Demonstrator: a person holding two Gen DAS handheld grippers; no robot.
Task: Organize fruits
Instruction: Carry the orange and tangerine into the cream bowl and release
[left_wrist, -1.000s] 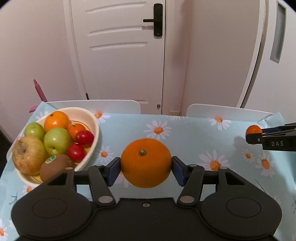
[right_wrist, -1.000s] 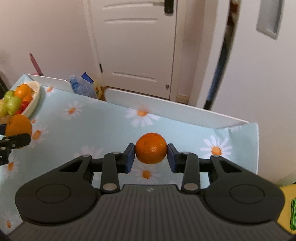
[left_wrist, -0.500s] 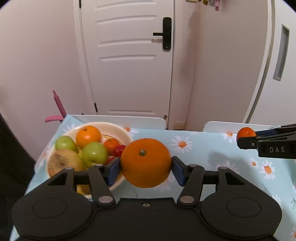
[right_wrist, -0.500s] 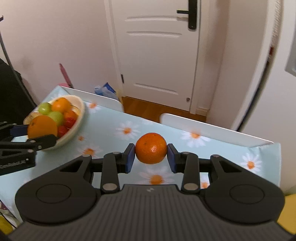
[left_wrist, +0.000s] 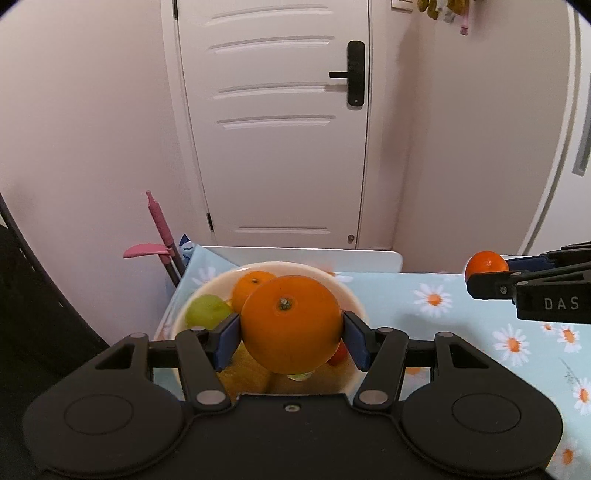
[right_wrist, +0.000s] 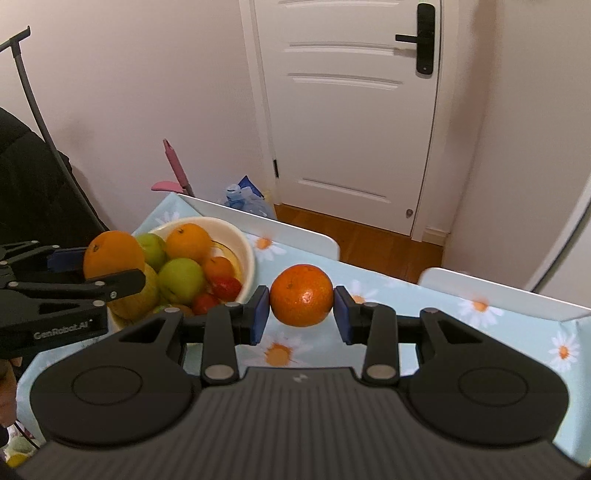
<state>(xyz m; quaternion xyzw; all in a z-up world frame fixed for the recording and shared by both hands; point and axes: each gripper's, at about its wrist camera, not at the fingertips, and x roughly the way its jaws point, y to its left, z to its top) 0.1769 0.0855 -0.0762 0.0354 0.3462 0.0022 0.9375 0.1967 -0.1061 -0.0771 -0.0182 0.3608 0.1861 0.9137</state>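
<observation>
Left tongs (left_wrist: 291, 336) clamped on big orange (left_wrist: 291, 324), held above cream bowl (right_wrist: 242, 246) of apples and oranges at desk (right_wrist: 461, 321) corner; right tongs (right_wrist: 301, 314) clamped on small orange (right_wrist: 301, 294), raised over daisy-print cloth just right of bowl; white door (left_wrist: 280, 122) behind

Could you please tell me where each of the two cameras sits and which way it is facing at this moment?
Left wrist: sits behind the left gripper, faces the door over the bowl; its fingers clamp the large orange; the right gripper shows at right.
Right wrist: sits behind the right gripper, faces the same door from further right; its fingers clamp the small orange; the left gripper shows at left.
Shared: bowl, door, daisy tablecloth, both oranges.
</observation>
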